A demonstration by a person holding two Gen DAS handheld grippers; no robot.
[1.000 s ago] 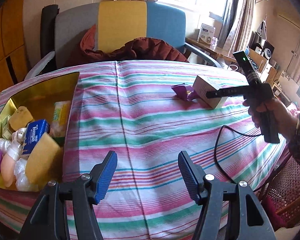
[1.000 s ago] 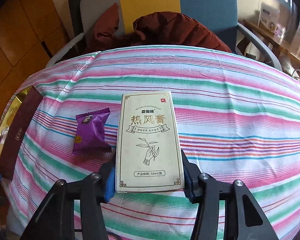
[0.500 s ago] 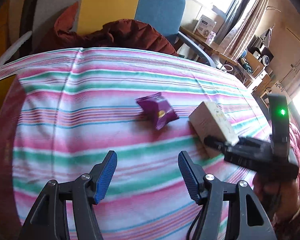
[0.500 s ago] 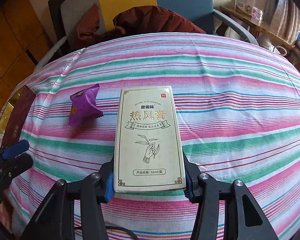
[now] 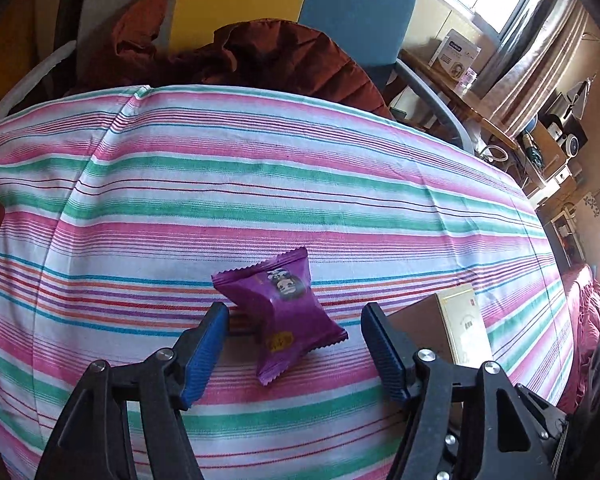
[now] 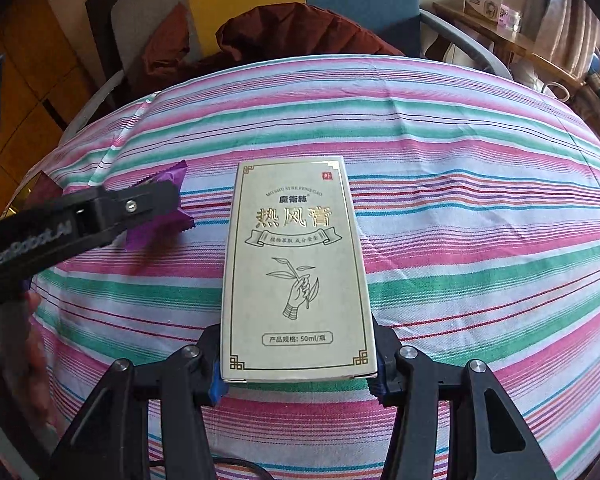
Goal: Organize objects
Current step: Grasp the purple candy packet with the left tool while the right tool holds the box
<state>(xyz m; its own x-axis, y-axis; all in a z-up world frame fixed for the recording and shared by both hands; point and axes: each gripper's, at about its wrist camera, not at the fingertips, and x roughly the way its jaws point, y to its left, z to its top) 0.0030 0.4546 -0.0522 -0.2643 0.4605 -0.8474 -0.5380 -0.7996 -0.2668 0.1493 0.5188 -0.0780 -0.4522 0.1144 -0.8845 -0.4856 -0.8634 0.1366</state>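
Observation:
A purple snack packet [image 5: 283, 312] lies on the striped tablecloth [image 5: 260, 184]. My left gripper [image 5: 294, 316] hangs over it with its jaws opening; the packet lies between the blue pads and neither pad presses on it. In the right wrist view the same packet [image 6: 168, 192] peeks out behind the left gripper's black finger [image 6: 112, 212]. My right gripper [image 6: 298, 356] is shut on a cream box with gold print [image 6: 298, 268], held by its near end above the cloth. That box [image 5: 456, 328] also shows at the right edge of the left wrist view.
A chair with grey, yellow and blue panels [image 5: 240, 0] stands behind the table with a dark red jacket [image 5: 268, 56] on it. A wooden side table [image 6: 512, 36] with a white box is at the back right. A hand [image 6: 4, 352] shows at the left edge.
My left gripper has swung right, away from the gold tray of items, and come down over the purple packet, jaws spreading wider. The right gripper keeps its grip on the box and has barely shifted.

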